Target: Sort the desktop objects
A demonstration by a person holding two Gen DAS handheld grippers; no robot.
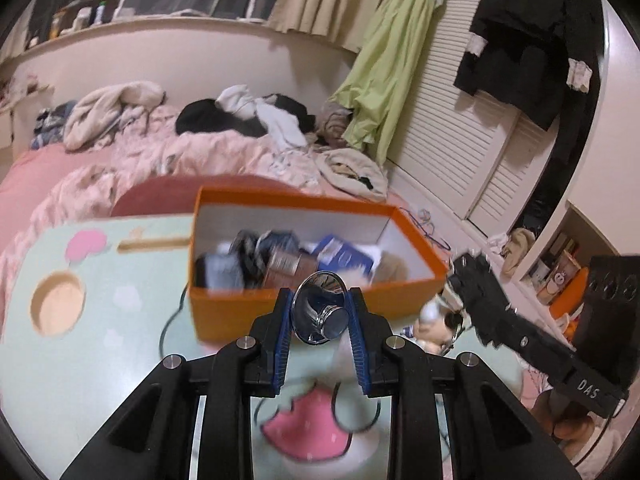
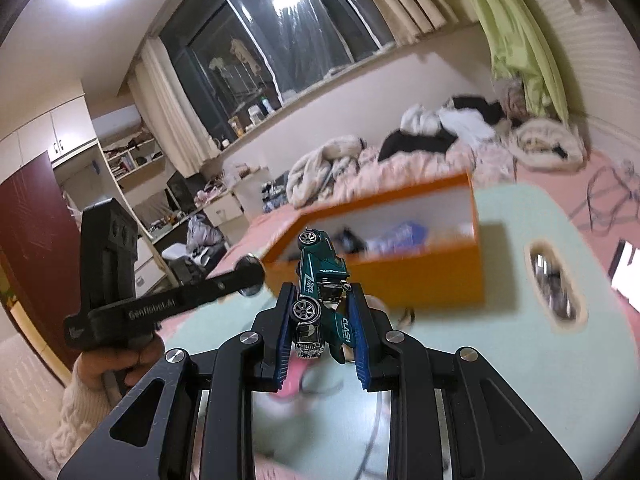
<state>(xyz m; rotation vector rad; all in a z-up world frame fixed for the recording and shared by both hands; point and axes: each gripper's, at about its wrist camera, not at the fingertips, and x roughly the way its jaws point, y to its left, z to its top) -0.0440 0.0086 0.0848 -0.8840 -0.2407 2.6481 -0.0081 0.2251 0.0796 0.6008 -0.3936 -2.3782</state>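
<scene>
My left gripper is shut on a shiny silver metal cup, held above the table just in front of the orange box. The box is open and holds several small items. My right gripper is shut on a teal toy car, held nose down above the table near the same orange box. The left gripper shows in the right wrist view at the left with the cup at its tip. The right gripper shows in the left wrist view at the right.
The pale green table has a round cut-out and cartoon print. Behind it is a pink bed with heaped clothes. A plush toy lies at the table's right edge. The right wrist view shows a slot in the table.
</scene>
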